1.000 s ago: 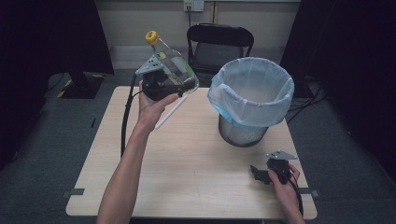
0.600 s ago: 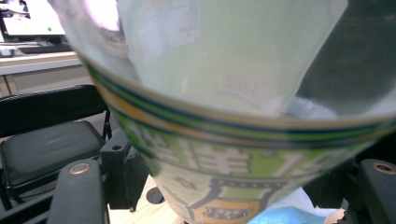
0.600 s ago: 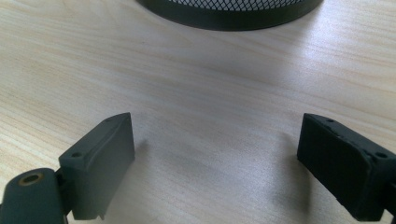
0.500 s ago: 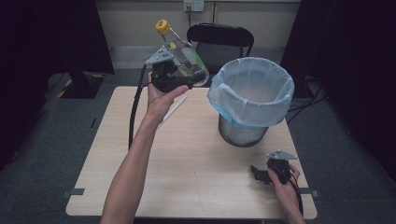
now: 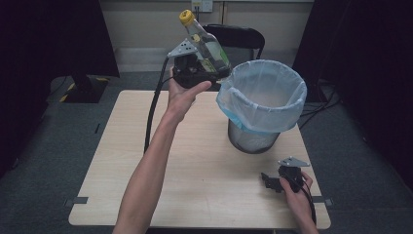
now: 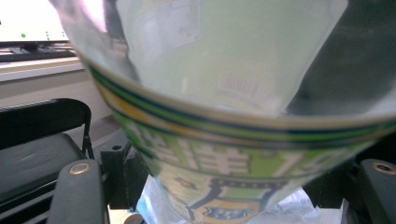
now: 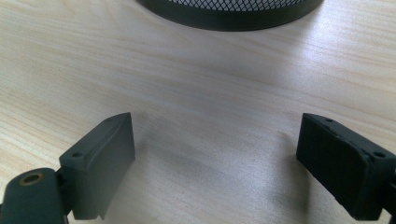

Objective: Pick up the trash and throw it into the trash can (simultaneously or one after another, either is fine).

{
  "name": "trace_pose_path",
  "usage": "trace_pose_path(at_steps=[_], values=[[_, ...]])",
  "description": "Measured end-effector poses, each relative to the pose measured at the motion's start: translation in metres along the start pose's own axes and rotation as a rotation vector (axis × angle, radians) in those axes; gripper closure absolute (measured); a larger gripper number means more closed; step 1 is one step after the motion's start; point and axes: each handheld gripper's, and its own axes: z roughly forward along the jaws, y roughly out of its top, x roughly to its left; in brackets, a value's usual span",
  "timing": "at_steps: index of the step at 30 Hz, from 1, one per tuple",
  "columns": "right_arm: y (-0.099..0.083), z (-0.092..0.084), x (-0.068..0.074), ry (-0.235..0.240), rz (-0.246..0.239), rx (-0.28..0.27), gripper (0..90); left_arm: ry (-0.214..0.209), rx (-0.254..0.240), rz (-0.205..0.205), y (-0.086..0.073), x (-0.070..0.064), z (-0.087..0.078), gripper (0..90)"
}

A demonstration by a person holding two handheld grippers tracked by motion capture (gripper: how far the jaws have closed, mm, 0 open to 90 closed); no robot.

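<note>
Up above the far left part of the table [image 5: 146, 146], the left gripper [image 5: 207, 61] is raised in the air with a clear plastic bottle [image 5: 207, 41] clamped between its 2 jaws. From the high view, the bottle tilts up and away, its yellow cap [image 5: 186, 17] at the top and its green label down by the gripper body. It hangs just beside the rim of the wire bin [image 5: 260, 105], which stands on the table with a pale blue bag [image 5: 263, 87] lining it and folded over the edge. A black cable [image 5: 155, 105] drops from the gripper to the tabletop. Behind the table, a black chair [image 5: 238, 39] sits by the wall. Down at the near right corner, the right gripper [image 5: 272, 181] rests low on the wood, held in the person's hand, well apart from the bin.

Over to the left gripper view: the bottle [image 6: 224, 93] looms right up against the camera, label bands of green, yellow and dark blue curving across it. The 2 black jaws stand either side of it, set wide and pressed on the bottle's body. The chair [image 6: 42, 140] shows at left, and a bit of crumpled bag [image 6: 154, 205] peeks below.

Now the right gripper view: the jaws stand well apart with bare wood [image 7: 201, 93] between them, gripping nothing. The bin's black base ring [image 7: 229, 16] lies ahead at the top edge.
</note>
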Motion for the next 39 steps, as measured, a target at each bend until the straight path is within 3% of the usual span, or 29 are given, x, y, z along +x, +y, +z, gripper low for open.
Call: trace_pose_path(at_steps=[17,25,39], values=[[0.000,0.000,0.000,0.000,-0.001,-0.001,10.8,-0.039,0.032,-0.006,-0.001,-0.004,0.031,28.1],[0.000,0.000,0.000,0.001,-0.004,0.000,10.9,-0.058,0.041,-0.028,-0.002,-0.005,0.044,28.1],[0.000,0.000,0.000,0.002,-0.004,-0.001,10.9,-0.099,0.117,-0.018,0.000,-0.014,0.081,28.1]])
